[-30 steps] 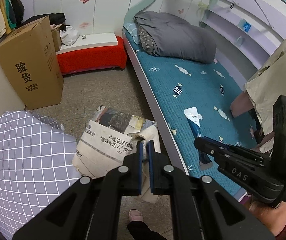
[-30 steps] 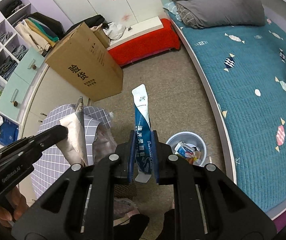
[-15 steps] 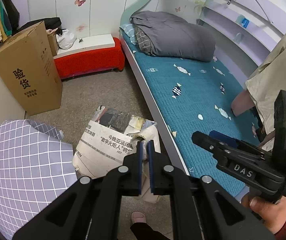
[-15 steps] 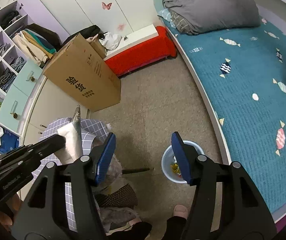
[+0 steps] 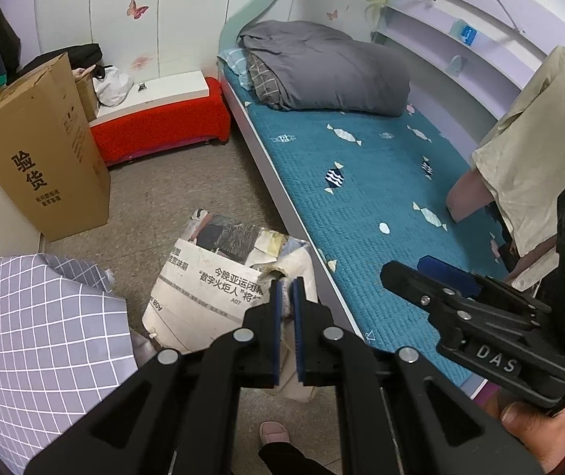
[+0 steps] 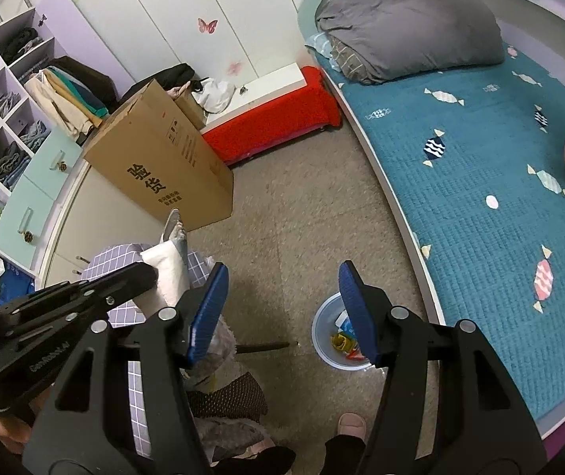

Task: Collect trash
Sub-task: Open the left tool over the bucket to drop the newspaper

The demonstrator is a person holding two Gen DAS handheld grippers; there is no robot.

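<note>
A crumpled newspaper (image 5: 211, 281) hangs above the floor, and my left gripper (image 5: 287, 285) is shut on its torn edge. From the right wrist view this paper (image 6: 167, 269) sticks up from the left gripper's tip (image 6: 144, 275). My right gripper (image 6: 282, 277) stands open over the floor with nothing between its blue pads (image 6: 355, 312). Just below its right finger stands a pale blue bin (image 6: 322, 316) on the floor, with wrappers (image 6: 342, 340) inside. In the left wrist view, the right gripper (image 5: 413, 273) is beside the bed edge.
A tall cardboard box (image 6: 164, 162) leans by the cupboards, with a red bench (image 6: 274, 122) behind it. The teal bed (image 6: 480, 182) runs along the right, with a grey quilt (image 6: 409, 27) on it. A checked cloth heap (image 5: 37, 344) lies at the left. A slippered foot (image 6: 351, 421) is below.
My right gripper has opened, and the blue-and-white wrapper it held is gone from between its jaws. The left gripper still holds the newspaper, and the view has drifted slightly.
</note>
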